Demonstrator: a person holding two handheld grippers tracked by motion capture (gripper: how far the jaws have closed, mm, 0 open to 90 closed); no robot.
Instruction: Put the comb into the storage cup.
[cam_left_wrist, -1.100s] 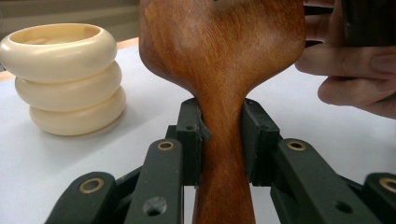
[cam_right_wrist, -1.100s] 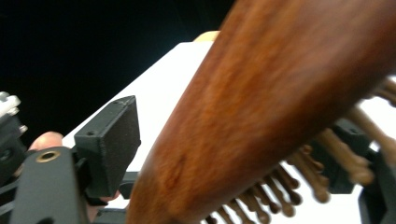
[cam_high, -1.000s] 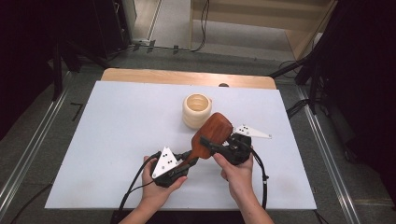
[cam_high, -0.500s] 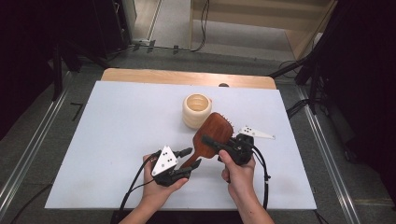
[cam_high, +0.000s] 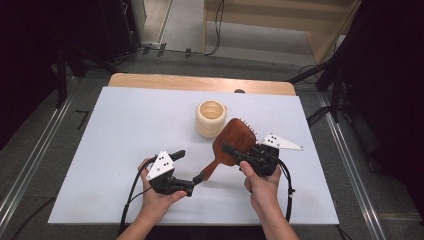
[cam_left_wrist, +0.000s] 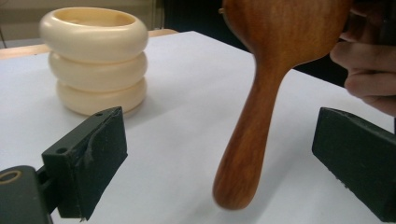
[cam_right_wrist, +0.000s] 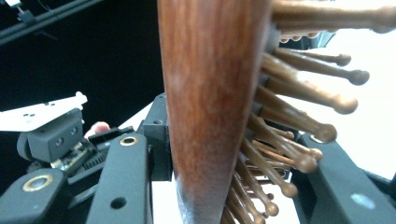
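The left gripper (cam_high: 186, 170) sat low on the left side of the white table (cam_high: 110, 130), held in a hand. Its jaws had just been opening and stood wide apart. In the left gripper view, the round end of the brush handle hung in the gap between the two black pads (cam_left_wrist: 98, 149), touching neither one.

The wooden hairbrush (cam_high: 227, 147) was in the middle, a bit to the right, lifted off the table. Its handle pointed down and left toward the left gripper, and its smooth brown back faced up. Its head was near the holder but apart from it.

Just behind the brush stood a cream holder (cam_high: 210, 118) that looked like three fat rings stacked up, open at the top. It was the nearest thing around the brush, and nothing lay between the two.

The right gripper (cam_high: 239, 152) was on the right, held in the other hand (cam_high: 261, 182). Its jaws had just been closing and were clamped on the brush head. In the right gripper view, one jaw pressed the wood back and the other sat among the wooden bristles (cam_right_wrist: 299, 100) with round tips
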